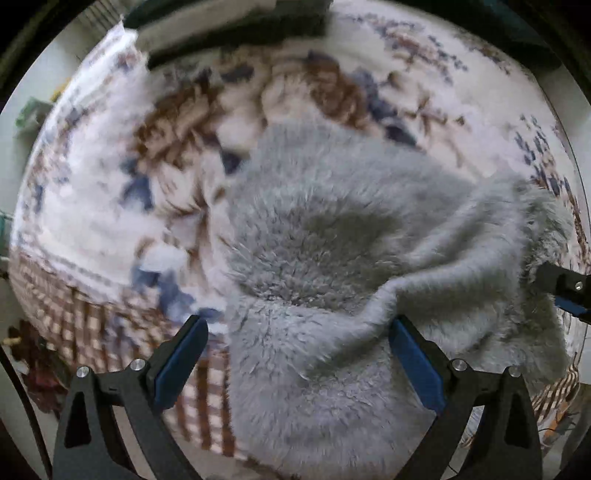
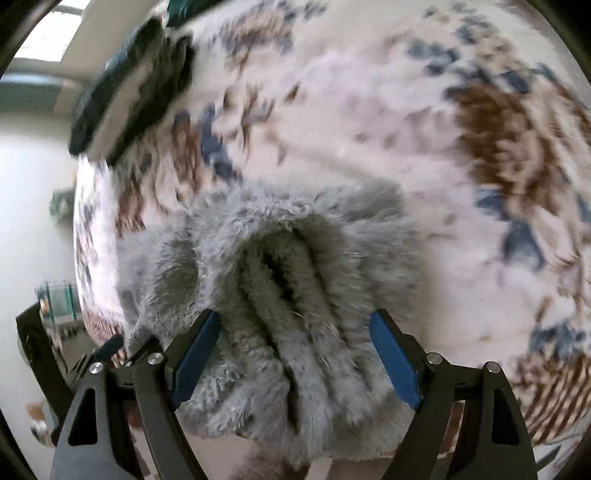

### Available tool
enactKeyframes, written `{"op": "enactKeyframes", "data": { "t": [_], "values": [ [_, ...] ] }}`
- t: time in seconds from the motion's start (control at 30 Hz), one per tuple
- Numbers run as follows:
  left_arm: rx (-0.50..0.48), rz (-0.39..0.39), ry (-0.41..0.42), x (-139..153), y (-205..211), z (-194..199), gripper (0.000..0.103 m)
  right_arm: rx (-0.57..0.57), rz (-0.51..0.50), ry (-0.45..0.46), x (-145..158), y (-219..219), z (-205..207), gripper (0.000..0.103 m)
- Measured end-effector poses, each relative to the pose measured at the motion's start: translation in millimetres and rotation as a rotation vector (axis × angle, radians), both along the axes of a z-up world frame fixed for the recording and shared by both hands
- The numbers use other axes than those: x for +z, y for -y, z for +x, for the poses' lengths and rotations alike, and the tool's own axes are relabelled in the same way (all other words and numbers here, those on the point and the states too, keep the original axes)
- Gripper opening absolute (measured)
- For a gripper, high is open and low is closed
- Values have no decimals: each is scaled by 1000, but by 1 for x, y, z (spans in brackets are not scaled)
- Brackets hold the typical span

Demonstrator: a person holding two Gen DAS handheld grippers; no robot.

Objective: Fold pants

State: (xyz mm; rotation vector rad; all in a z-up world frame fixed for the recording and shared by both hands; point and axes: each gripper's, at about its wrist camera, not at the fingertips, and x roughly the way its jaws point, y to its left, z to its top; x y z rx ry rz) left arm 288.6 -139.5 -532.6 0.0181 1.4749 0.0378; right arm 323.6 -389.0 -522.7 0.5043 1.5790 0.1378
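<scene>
Grey fluffy pants (image 1: 332,236) lie rumpled on a floral bedspread (image 1: 92,192). In the left wrist view my left gripper (image 1: 297,321) points down over them with its jaws wide apart; the fleece lies below, untouched by the blue pads. My right gripper's finger (image 1: 565,291) shows at the pants' right edge. In the right wrist view the pants' gathered end (image 2: 291,280) bunches in ridges between the spread fingers of my right gripper (image 2: 295,317). The fleece fills the gap there, but the pads do not pinch it. Both views are blurred.
Dark folded items (image 1: 229,33) lie at the far end of the bed, also seen in the right wrist view (image 2: 125,92). The bedspread's checked border (image 1: 74,317) marks the near-left bed edge, with pale floor (image 2: 33,177) beyond it.
</scene>
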Motion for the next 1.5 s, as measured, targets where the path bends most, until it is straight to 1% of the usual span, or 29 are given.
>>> {"op": "enactKeyframes", "data": {
  "t": [0.07, 0.13, 0.2, 0.3, 0.37, 0.4, 0.53, 0.57, 0.6, 0.67, 0.7, 0.73, 0.77, 0.8, 0.83, 0.87, 0.93, 1.03, 1.13, 1.2, 1.23, 1.27, 1.3, 1.33, 1.37, 1.4, 1.43, 1.47, 1.5],
  "values": [
    [-11, -15, -18, -16, 2, 1, 100, 15, -3, -35, -14, -7, 4, 86],
    [-18, -35, -20, -27, 4, 4, 102, 8, -3, -36, -17, -7, 5, 86],
    [-17, -44, -16, -34, 6, 7, 103, -18, 13, -26, -13, -3, 5, 86],
    [24, -92, -42, -49, 6, 14, 103, -47, 31, -7, -6, 3, 1, 86],
    [75, -150, -83, -62, 0, 21, 103, -44, 55, -7, -5, 3, 1, 86],
    [103, -193, -102, -68, -4, 25, 103, -37, 62, -10, -6, 2, 1, 86],
    [222, -345, -183, -90, -23, 32, 103, 6, 49, -30, -12, -7, 2, 86],
    [225, -364, -193, -92, -25, 33, 103, 16, 44, -32, -12, -10, 2, 86],
    [213, -363, -191, -91, -25, 33, 103, 30, 37, -31, -13, -14, 3, 86],
    [167, -324, -163, -82, -18, 31, 103, 72, -8, -29, -15, -22, 4, 86],
    [153, -302, -153, -77, -14, 30, 103, 94, -34, -25, -15, -26, 3, 84],
    [138, -277, -143, -70, -9, 28, 103, 121, -79, -17, -16, -31, 3, 79],
    [133, -260, -135, -65, -7, 26, 103, 145, -137, -2, -14, -34, 0, 56],
    [128, -236, -127, -59, -4, 24, 103, 176, -207, 11, -12, -38, -2, 36],
    [123, -214, -123, -52, -2, 22, 103, 207, -284, 36, -9, -41, -5, 35],
    [126, -211, -119, -46, -1, 21, 103, 208, -299, 61, -5, -41, -8, 31],
    [137, -201, -105, -31, 0, 16, 103, 198, -305, 103, 7, -36, -16, 28],
    [146, -218, -68, -6, -3, 10, 103, 158, -295, 158, 30, -22, -29, 24],
    [136, -266, -19, 20, -5, 9, 103, 63, -278, 198, 63, 5, -42, 24],
    [119, -282, 5, 34, -8, 7, 103, 3, -280, 213, 83, 27, -49, 24],
    [113, -287, 8, 33, -22, 12, 103, -31, -273, 210, 91, 40, -53, 24],
    [104, -291, 9, 35, -22, 18, 103, -47, -271, 195, 92, 49, -55, 25],
    [97, -295, 10, 34, -23, 25, 103, -55, -262, 164, 87, 58, -55, 32],
    [91, -295, 6, 34, -22, 29, 103, -62, -223, 77, 67, 67, -54, 37],
    [86, -294, 1, 33, -19, 34, 103, -77, -179, -9, 46, 76, -54, 54],
    [84, -294, -3, 31, -16, 37, 103, -87, -140, -94, 26, 82, -55, 67],
    [82, -292, -13, 30, -13, 42, 103, -96, -95, -191, 3, 89, -58, 69],
    [75, -292, -21, 28, -11, 45, 103, -117, -86, -219, -4, 94, -60, 69],
    [68, -294, -20, 32, -13, 46, 103, -144, -80, -208, -4, 99, -61, 69]
  ]
}}
